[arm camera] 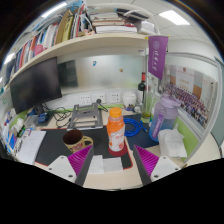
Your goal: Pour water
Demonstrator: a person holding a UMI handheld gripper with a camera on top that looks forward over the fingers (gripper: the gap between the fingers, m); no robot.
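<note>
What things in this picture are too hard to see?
- Bottle in the gripper view: label words too small to read; whether it holds water cannot be told.
- Cup left of the bottle: its inside is too dark and small to see.
- Books on the shelf: titles too small and bent by the wide lens.
- Gripper: fingers open, but their bases are cut off below.

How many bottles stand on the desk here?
1: an orange-capped bottle on the desk, just ahead of the open gripper. Others may be hidden in the clutter behind.
</note>
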